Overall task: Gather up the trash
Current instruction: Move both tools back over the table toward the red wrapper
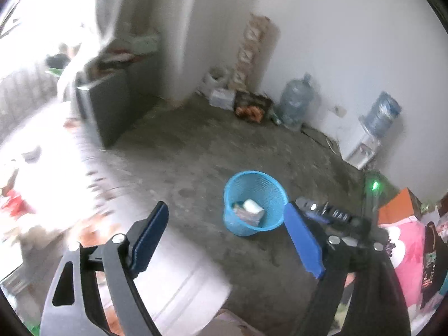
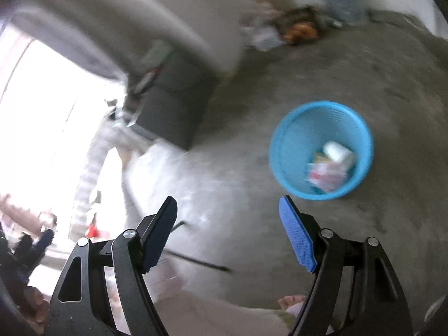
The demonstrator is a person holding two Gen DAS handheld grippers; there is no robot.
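Observation:
A blue plastic basket [image 1: 253, 201] stands on the concrete floor and holds a white roll [image 1: 253, 205] and crumpled wrappers [image 1: 240, 212]. My left gripper [image 1: 226, 212] is open and empty, above and just in front of the basket. In the right wrist view the same basket [image 2: 294, 128] lies up and to the right, with the white roll [image 2: 337, 151] and wrappers [image 2: 326, 173] inside. My right gripper [image 2: 228, 204] is open and empty over the floor, left of the basket. The other gripper's body [image 1: 330, 215] shows behind my left gripper's right finger.
A grey cabinet [image 1: 112, 106] stands at the left. Water jugs [image 1: 296, 100], a dispenser [image 1: 364, 145], boxes and litter [image 1: 249, 106] line the far wall. A white surface [image 1: 50, 168] lies at the left, and pink cloth [image 1: 406, 254] at the right. A dark rod [image 2: 201, 261] lies on the floor.

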